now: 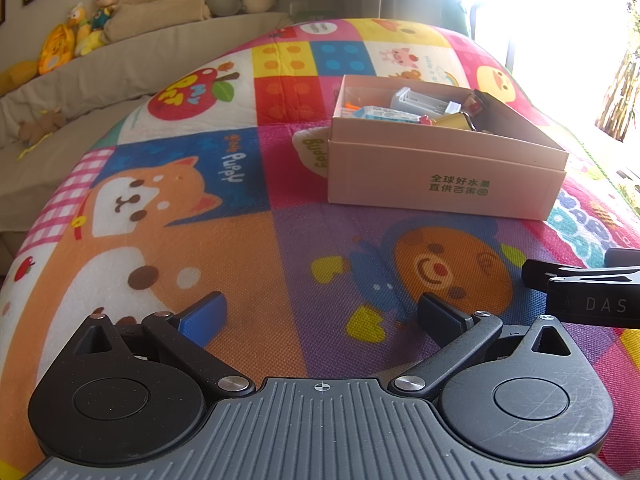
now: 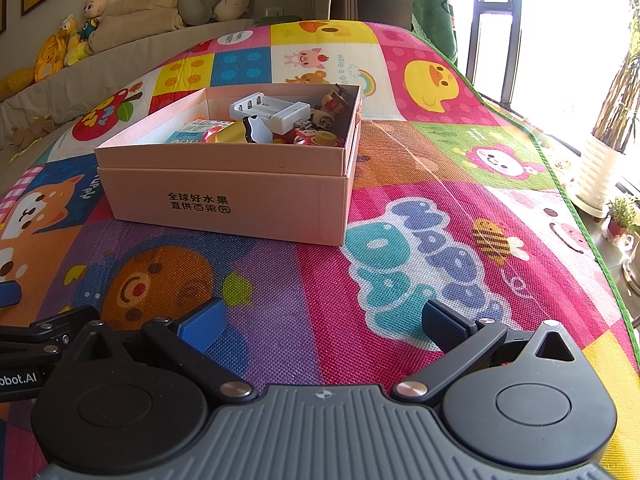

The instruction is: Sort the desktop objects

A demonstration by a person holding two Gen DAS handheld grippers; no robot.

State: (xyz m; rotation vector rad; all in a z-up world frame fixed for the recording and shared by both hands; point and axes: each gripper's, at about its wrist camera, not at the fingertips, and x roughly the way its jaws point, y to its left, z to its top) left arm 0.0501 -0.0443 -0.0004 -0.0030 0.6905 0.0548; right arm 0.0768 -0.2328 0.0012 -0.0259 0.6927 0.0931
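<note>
A pink cardboard box [image 1: 444, 176] [image 2: 224, 204] stands on the colourful cartoon play mat [image 1: 248, 248] [image 2: 440, 208]. It holds several small objects: a white battery charger [image 2: 272, 112] [image 1: 416, 101], a yellow item [image 2: 236, 133], small wooden figures [image 2: 320, 120] and a blue-and-white packet [image 1: 372, 113]. My left gripper [image 1: 320, 318] is open and empty, low over the mat in front of the box. My right gripper [image 2: 324, 326] is open and empty, also short of the box. Each gripper's side shows in the other's view [image 1: 588, 292] [image 2: 36, 340].
A beige sofa [image 1: 100, 68] with plush toys [image 1: 76, 36] and cushions lies behind the mat on the left. A bright window and potted plants [image 2: 600, 176] are on the right past the mat's green edge [image 2: 560, 184].
</note>
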